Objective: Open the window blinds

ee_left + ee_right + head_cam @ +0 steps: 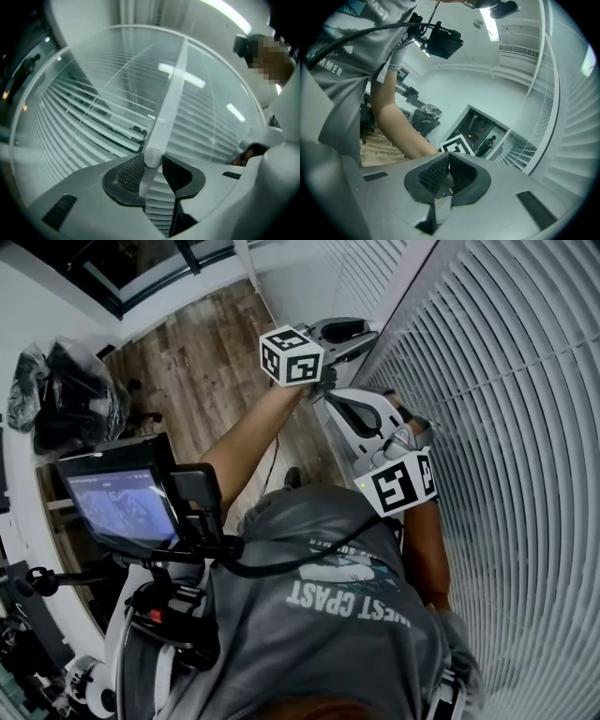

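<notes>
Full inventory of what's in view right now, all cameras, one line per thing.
blinds: one set, white, filling the right side of the head view
wand: one, white, hanging in front of the blinds
floor: one, brown wood, upper left
bags: a heap, count unclear, black, far left
screen: one, black frame, lit, on a mount at the person's chest
shirt: one, grey, on the person
left gripper: one, grey, closed on the wand's lower end
right gripper: one, grey, jaws together, nothing between them
</notes>
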The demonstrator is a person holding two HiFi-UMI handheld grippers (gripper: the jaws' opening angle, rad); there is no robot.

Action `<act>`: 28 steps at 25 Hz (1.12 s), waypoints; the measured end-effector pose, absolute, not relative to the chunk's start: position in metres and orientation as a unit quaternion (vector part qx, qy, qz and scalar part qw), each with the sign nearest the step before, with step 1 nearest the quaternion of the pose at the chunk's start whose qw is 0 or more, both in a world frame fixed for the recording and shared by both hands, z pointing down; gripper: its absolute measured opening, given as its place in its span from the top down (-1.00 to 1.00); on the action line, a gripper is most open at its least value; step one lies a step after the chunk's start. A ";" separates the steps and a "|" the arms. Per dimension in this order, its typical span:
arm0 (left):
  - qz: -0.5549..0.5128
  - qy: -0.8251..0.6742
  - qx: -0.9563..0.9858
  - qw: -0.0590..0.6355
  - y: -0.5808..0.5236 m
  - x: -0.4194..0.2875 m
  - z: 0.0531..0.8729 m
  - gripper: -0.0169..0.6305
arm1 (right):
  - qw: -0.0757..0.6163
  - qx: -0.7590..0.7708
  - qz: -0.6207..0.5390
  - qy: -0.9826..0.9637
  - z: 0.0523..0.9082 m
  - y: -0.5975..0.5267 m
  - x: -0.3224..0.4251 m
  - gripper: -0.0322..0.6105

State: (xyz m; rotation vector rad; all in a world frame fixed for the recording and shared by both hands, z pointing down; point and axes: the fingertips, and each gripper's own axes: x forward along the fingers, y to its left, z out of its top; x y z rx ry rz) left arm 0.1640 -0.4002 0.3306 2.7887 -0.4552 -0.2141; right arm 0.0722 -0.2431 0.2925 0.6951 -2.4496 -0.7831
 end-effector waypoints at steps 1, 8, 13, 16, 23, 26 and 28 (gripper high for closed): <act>-0.099 -0.152 0.964 0.192 -0.401 0.163 0.330 0.56 | 0.236 0.254 -0.285 -0.893 0.292 -0.243 0.072 0.89; -0.104 -0.146 0.966 0.189 -0.400 0.163 0.330 0.56 | 0.237 0.253 -0.284 -0.894 0.294 -0.244 0.072 0.89; 0.102 -0.224 0.939 -0.242 -0.390 0.167 0.325 0.53 | 0.236 0.251 -0.281 -0.896 0.293 -0.243 0.074 0.89; 0.127 -0.215 0.924 -0.291 -0.387 0.169 0.325 0.52 | 0.241 0.249 -0.280 -0.895 0.296 -0.241 0.073 0.89; 0.083 -0.206 0.955 -0.198 -0.387 0.167 0.324 0.55 | 0.236 0.251 -0.280 -0.896 0.295 -0.242 0.072 0.89; -0.006 -0.189 0.982 -0.026 -0.392 0.164 0.322 0.56 | 0.237 0.250 -0.281 -0.896 0.297 -0.242 0.072 0.89; -0.082 -0.172 0.975 0.118 -0.396 0.160 0.322 0.56 | 0.236 0.250 -0.281 -0.896 0.296 -0.243 0.072 0.89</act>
